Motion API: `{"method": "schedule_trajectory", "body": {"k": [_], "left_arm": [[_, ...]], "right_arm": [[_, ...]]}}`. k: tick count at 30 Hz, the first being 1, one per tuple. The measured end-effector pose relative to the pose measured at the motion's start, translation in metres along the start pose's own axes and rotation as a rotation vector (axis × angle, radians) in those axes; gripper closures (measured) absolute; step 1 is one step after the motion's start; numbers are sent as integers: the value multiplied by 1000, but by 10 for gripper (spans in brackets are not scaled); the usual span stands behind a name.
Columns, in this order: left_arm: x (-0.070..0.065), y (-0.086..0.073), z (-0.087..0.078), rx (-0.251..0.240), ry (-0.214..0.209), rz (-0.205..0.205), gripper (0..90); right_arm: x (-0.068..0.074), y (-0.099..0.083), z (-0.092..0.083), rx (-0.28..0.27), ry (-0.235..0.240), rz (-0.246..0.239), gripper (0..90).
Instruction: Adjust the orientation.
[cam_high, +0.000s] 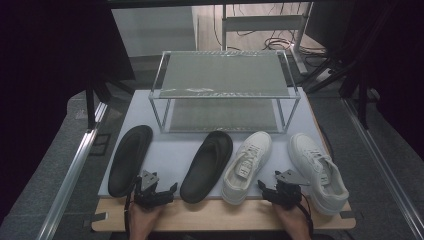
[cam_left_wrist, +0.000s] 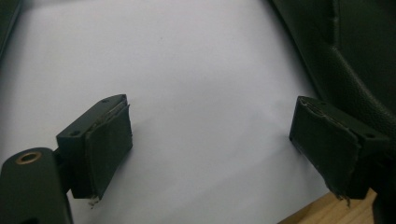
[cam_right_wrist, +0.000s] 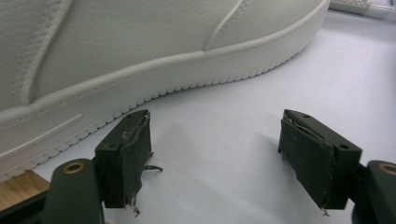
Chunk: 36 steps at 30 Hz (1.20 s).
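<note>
1. High view: a white mat (cam_high: 170, 160) covers most of a wooden table (cam_high: 220, 216). At its far end stands a clear two-tier rack with metal legs (cam_high: 225, 90). In front of it four pieces of footwear lie in a row: a black flat slipper at far left (cam_high: 130, 160), a second black slipper (cam_high: 207, 165) nearer the middle, a white leather lace-up sneaker (cam_high: 248, 166) and another white sneaker at far right (cam_high: 320, 171). The left gripper (cam_high: 152, 194) rests at the near edge between the two slippers, jaws spread and empty. The right gripper (cam_high: 281, 192) sits between the two sneakers, also spread with nothing between its pads.

2. Left gripper view: the left gripper (cam_left_wrist: 210, 144) has its jaws wide apart over bare white mat (cam_left_wrist: 187, 70); the second black slipper (cam_left_wrist: 350, 51) lies just beside the right-hand jaw. Whether they touch I cannot tell.

3. Right gripper view: the right gripper (cam_right_wrist: 215, 154) has parted jaws above the mat (cam_right_wrist: 261, 93), holding nothing. A white sneaker (cam_right_wrist: 140, 42) fills the upper left, its ribbed sole edge close ahead of the left-hand jaw, apart from it.
</note>
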<state>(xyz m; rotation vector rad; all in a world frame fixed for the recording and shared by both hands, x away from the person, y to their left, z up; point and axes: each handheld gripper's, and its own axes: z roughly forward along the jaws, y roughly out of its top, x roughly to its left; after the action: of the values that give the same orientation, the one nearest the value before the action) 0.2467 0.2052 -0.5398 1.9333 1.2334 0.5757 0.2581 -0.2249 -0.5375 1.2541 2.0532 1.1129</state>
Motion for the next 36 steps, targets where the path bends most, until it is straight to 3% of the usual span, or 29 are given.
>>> {"method": "schedule_trajectory", "body": {"k": [36], "left_arm": [[-2, 0, 0, -4, 15, -15, 130]], "right_arm": [[0, 1, 1, 8, 14, -12, 202]]}}
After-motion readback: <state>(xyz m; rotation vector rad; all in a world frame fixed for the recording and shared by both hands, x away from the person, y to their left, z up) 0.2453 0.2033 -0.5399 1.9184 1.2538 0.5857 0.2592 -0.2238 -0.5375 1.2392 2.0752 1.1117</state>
